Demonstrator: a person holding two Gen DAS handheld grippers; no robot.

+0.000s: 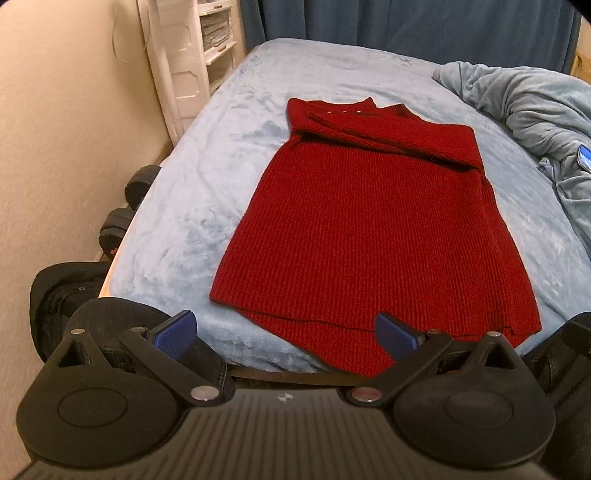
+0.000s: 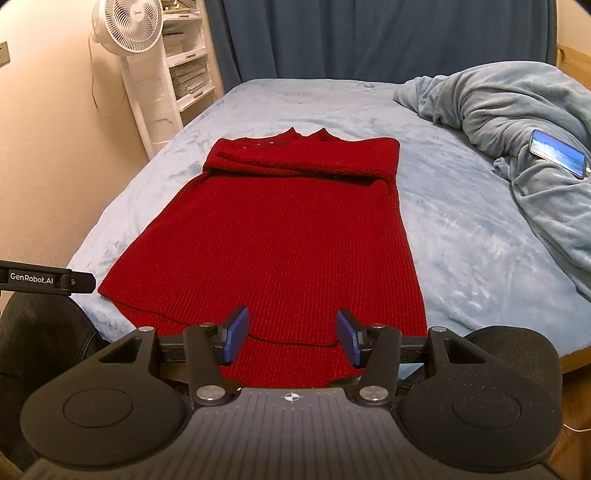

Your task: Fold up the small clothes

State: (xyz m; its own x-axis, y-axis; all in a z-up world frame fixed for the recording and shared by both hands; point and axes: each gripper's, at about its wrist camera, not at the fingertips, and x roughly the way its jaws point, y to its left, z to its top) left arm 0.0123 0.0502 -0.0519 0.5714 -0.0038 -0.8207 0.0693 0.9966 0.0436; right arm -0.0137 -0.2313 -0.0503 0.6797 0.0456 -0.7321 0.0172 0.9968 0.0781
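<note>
A dark red knit sweater [image 1: 369, 221] lies flat on the light blue bed [image 1: 229, 155], hem toward me, with its sleeves folded across the chest. It also shows in the right wrist view [image 2: 280, 243]. My left gripper [image 1: 286, 334] is open wide and empty, just above the hem's near left part. My right gripper [image 2: 291, 338] is open and empty, hovering over the hem's near edge. Part of the left gripper [image 2: 48, 280] shows at the left in the right wrist view.
A rumpled blue blanket [image 2: 517, 110] lies at the right with a phone [image 2: 557, 153] on it. A white fan [image 2: 129, 26] and white shelves [image 2: 184, 62] stand by the left wall. Dumbbells [image 1: 125, 206] and a black bag [image 1: 62, 295] sit beside the bed.
</note>
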